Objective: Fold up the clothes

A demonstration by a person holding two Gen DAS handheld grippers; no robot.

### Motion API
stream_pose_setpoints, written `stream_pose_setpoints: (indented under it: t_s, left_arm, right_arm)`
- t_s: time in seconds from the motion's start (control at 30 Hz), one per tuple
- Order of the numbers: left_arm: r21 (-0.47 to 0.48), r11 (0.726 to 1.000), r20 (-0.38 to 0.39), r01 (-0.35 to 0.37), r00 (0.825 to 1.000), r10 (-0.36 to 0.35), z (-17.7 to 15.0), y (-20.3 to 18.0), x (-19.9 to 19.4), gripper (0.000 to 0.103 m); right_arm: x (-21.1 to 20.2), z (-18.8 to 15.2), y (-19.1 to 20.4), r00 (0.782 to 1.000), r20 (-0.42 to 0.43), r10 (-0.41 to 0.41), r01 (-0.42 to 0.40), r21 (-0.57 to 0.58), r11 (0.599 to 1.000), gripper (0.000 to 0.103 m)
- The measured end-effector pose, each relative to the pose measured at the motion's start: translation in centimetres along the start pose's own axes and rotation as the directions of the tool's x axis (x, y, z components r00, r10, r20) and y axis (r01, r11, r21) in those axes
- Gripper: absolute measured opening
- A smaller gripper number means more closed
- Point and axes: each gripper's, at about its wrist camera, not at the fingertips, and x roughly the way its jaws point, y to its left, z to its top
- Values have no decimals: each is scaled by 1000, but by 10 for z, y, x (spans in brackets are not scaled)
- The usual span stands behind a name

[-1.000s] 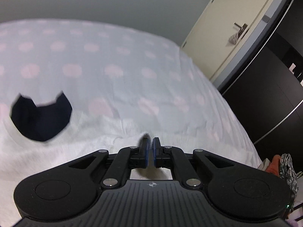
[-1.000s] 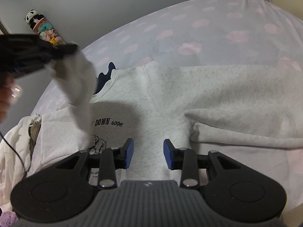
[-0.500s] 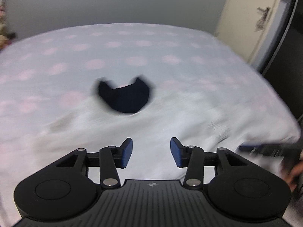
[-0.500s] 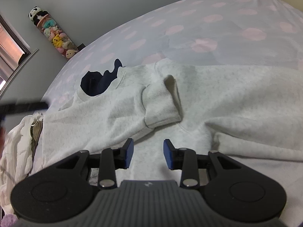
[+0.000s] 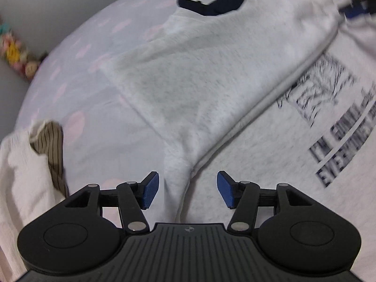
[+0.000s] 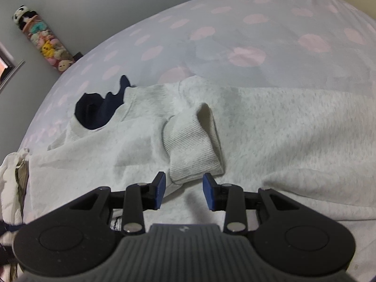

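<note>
A light grey sweatshirt (image 5: 199, 89) with a dark navy neck lining (image 5: 211, 1) and a dark printed chest graphic (image 5: 338, 122) lies on the bed. One sleeve is folded across its body, and its ribbed cuff (image 6: 195, 145) shows in the right wrist view. My left gripper (image 5: 185, 191) is open and empty, just above the sleeve's folded edge near the armpit. My right gripper (image 6: 184, 191) is open and empty, with the cuff's near end between its fingertips. The sweatshirt body (image 6: 293, 129) and navy lining (image 6: 98, 110) also show there.
The bed has a pale sheet with pink dots (image 6: 246, 54). A white garment with a brown striped piece (image 5: 50, 141) lies at the left edge. A column of plush toys (image 6: 44, 40) stands by the grey wall.
My left gripper opened and let go of the sleeve, which now lies folded across the body. It swung left and down to the armpit fold. My right gripper moved forward to the cuff.
</note>
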Motion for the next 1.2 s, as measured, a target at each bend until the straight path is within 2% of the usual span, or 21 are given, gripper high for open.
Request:
stream_pose_setpoints:
  t_s: [0.07, 0.1, 0.13, 0.23, 0.3, 0.33, 0.37, 0.43, 0.5, 0.53, 0.6, 0.67, 0.73, 0.87, 0.93, 0.97, 1.0, 1.03, 1.07, 1.17, 1.2]
  left_arm:
    - [36, 999, 20, -34, 999, 33, -1, -4, 4, 53]
    - [44, 998, 30, -44, 999, 42, 0, -5, 5, 46]
    - [52, 997, 40, -53, 998, 51, 0, -6, 7, 33]
    - [40, 998, 39, -50, 998, 49, 3, -3, 11, 19]
    - [0, 999, 52, -44, 998, 43, 4, 4, 9, 13]
    - [-29, 999, 62, -39, 997, 41, 3, 8, 7, 11]
    - [-58, 998, 72, -35, 997, 39, 2, 13, 4, 10]
    - [-121, 992, 92, -25, 995, 37, 0, 24, 0, 9]
    - [-251, 968, 100, -4, 995, 30, -8, 47, -6, 9]
    - [-300, 954, 97, 14, 995, 16, -12, 57, -6, 9]
    - [-359, 932, 85, 42, 996, -12, -19, 69, -2, 9]
    - [-352, 935, 72, 50, 997, -26, -20, 66, 3, 9]
    - [-339, 939, 48, 53, 998, -40, -20, 62, 11, 9]
    - [-393, 912, 59, 121, 993, -106, -26, 71, 13, 16]
    - [-411, 893, 83, 184, 983, -165, -28, 85, 5, 30]
    - [-427, 879, 108, 210, 977, -181, -30, 92, -1, 37]
    - [-443, 865, 133, 237, 971, -198, -32, 99, -6, 52]
    - [-457, 850, 158, 263, 964, -213, -34, 106, -11, 56]
    - [-472, 835, 180, 284, 958, -225, -34, 113, -16, 56]
    - [-522, 804, 198, 283, 958, -209, -20, 134, -9, 56]
    - [-546, 784, 209, 293, 955, -212, -13, 141, -3, 56]
  right_arm:
    - [3, 3, 0, 1000, 5, -16, 16, 5, 1000, 38]
    - [5, 5, 0, 1000, 7, -24, 24, 6, 1000, 38]
    - [7, 7, 0, 1000, 7, -30, 30, 4, 1000, 38]
    - [14, 12, 1, 999, 0, -33, 33, -9, 999, 38]
    - [22, 13, 2, 999, -20, -29, 29, -9, 1000, 38]
    - [24, 13, 3, 999, -28, -26, 25, -7, 1000, 34]
    - [26, 12, 5, 999, -34, -20, 20, -5, 1000, 16]
    - [21, 10, 12, 1000, -24, -13, 13, 0, 1000, 11]
    - [9, 9, 23, 1000, -1, 16, -16, -17, 1000, 7]
    - [2, 8, 30, 999, 11, 36, -35, -30, 999, 2]
    - [-6, 6, 39, 998, 4, 56, -56, -50, 997, 2]
    - [-2, 0, 42, 999, -23, 39, -41, -74, 996, 2]
    - [8, -8, 37, 999, -51, -1, -3, -84, 996, 2]
    - [19, -18, 21, 996, -92, -19, 14, -62, 998, 4]
    - [18, -21, 16, 995, -99, -23, 17, -63, 998, 9]
    - [12, -20, 16, 996, -89, -16, 10, -67, 998, 17]
    - [5, -17, 15, 997, -75, -7, 2, -71, 997, 25]
    - [-2, -14, 15, 998, -60, 0, -4, -73, 997, 37]
    - [-8, -10, 15, 999, -45, 9, -12, -75, 997, 37]
    - [-13, 6, 19, 999, -18, 40, -41, -84, 996, 37]
    - [-10, 12, 21, 999, -10, 43, -44, -95, 995, 37]
